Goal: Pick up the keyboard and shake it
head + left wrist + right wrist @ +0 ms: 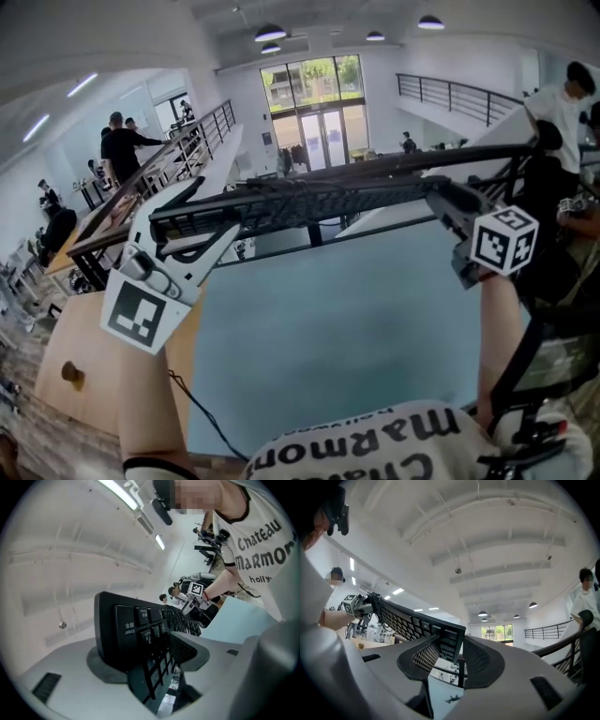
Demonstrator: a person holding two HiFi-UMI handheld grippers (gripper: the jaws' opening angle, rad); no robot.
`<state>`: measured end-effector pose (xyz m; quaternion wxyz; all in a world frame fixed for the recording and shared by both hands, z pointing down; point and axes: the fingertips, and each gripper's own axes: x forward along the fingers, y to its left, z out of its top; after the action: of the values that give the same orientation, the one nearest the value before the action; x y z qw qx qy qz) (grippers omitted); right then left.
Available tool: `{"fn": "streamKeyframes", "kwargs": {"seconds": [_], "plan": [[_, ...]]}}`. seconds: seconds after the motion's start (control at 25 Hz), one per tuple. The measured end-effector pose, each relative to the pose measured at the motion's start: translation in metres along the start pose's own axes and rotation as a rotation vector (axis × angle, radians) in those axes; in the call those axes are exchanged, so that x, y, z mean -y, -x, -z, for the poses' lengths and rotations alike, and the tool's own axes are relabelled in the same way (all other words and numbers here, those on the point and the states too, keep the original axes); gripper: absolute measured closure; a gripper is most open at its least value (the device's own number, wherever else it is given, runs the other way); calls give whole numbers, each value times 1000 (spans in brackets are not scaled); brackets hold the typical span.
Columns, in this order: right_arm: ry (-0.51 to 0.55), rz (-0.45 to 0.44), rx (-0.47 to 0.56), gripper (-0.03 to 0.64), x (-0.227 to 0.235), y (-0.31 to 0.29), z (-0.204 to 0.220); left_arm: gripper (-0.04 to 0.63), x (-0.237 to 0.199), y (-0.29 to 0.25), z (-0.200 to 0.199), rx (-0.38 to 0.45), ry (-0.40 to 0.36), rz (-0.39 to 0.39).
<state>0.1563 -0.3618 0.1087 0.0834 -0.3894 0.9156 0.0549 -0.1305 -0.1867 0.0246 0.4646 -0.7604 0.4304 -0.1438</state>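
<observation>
A black keyboard [309, 199] hangs in the air above the pale blue table top [347, 328], held level by its two ends. My left gripper [173, 239] is shut on its left end; in the left gripper view the keys [140, 630] sit clamped between the two pads. My right gripper [442, 202] is shut on the right end, where the pads pinch the keyboard's edge [449, 641]. Each gripper camera sees the other gripper far along the keyboard: the right gripper [199, 599] and the left gripper [356, 604].
A wooden board [80, 361] lies left of the blue table. A black railing [394, 169] runs behind the keyboard. People stand at far left [120, 145] and at right [562, 112]. A black cable [202, 408] trails at the table's near edge.
</observation>
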Motion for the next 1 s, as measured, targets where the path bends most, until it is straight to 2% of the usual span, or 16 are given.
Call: {"fn": "streamKeyframes", "kwargs": {"seconds": [0.08, 0.12, 0.2, 0.32, 0.4, 0.48, 0.64, 0.76, 0.84, 0.92, 1.0], "plan": [[-33, -16, 26, 459, 0, 5, 1, 330, 7, 4, -11, 2, -106, 23], [-40, -18, 37, 459, 0, 5, 1, 330, 7, 4, -12, -4, -122, 29], [-42, -11, 45, 459, 0, 5, 2, 330, 6, 4, -14, -10, -106, 25], [-47, -14, 59, 459, 1, 5, 5, 330, 10, 2, -21, 17, -186, 53], [-45, -10, 66, 459, 2, 2, 6, 331, 6, 1, -19, 11, -160, 45], [-56, -9, 80, 459, 2, 1, 10, 331, 9, 0, -20, 22, -201, 56], [-29, 3, 116, 459, 4, 4, 5, 331, 8, -2, -19, 29, -222, 49], [17, 8, 126, 459, 2, 3, 2, 330, 7, 1, -17, 41, -186, 24], [36, 5, 152, 459, 0, 6, 0, 330, 11, 3, -19, 62, -225, 30], [75, 14, 182, 459, -2, 9, -3, 331, 11, 7, -18, 57, -222, 20], [102, 17, 209, 459, -7, 13, -6, 333, 16, 15, -30, 84, -287, 16]]}}
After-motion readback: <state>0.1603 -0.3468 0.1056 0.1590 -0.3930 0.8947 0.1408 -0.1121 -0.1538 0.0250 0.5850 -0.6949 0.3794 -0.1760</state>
